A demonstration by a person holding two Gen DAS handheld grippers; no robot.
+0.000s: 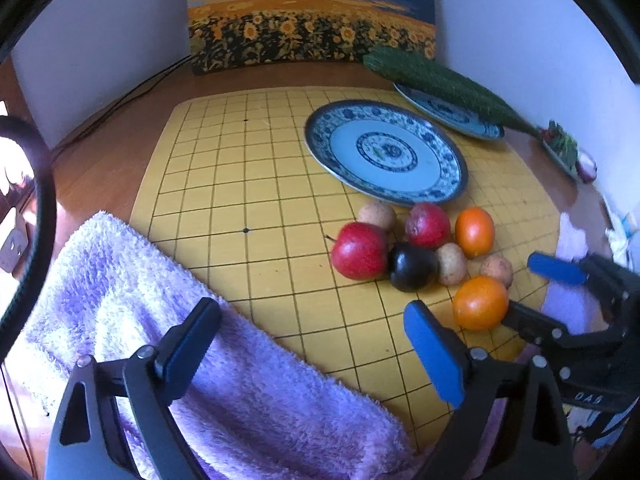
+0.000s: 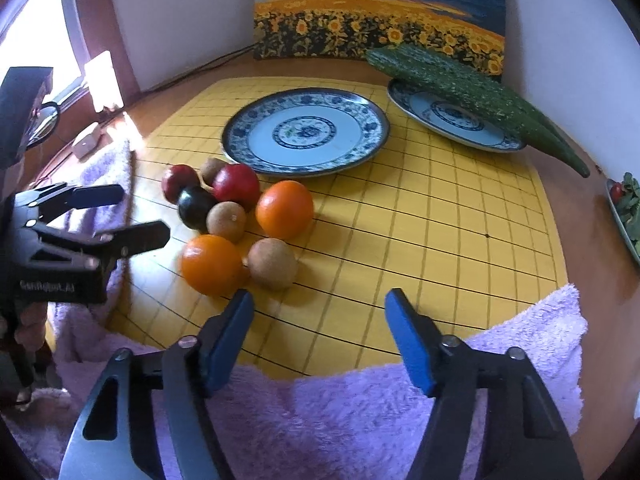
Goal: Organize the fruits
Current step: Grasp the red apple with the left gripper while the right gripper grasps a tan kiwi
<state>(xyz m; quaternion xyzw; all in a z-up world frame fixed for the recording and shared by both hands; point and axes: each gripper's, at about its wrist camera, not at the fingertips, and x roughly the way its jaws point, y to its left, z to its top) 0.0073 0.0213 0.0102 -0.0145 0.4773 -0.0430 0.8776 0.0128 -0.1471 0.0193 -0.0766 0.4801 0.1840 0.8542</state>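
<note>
A cluster of fruit lies on the yellow grid mat [image 1: 248, 184] in front of an empty blue-and-white plate [image 1: 384, 152]: a red apple [image 1: 360, 250], a second red fruit [image 1: 427, 225], a dark plum [image 1: 412, 266], two oranges [image 1: 480, 302] [image 1: 475, 231] and three brown round fruits [image 1: 451, 263]. My left gripper [image 1: 316, 344] is open and empty, left of the fruit. My right gripper [image 2: 320, 336] is open and empty, just short of the near orange [image 2: 211, 264]; in the left wrist view it [image 1: 536, 284] flanks that orange.
A second plate [image 2: 452, 120] at the back right holds a long green cucumber [image 2: 472, 96]. A purple towel [image 2: 360, 412] covers the mat's near edge. A sunflower painting [image 2: 376, 12] leans on the back wall. A dish of greens [image 2: 628, 204] sits far right.
</note>
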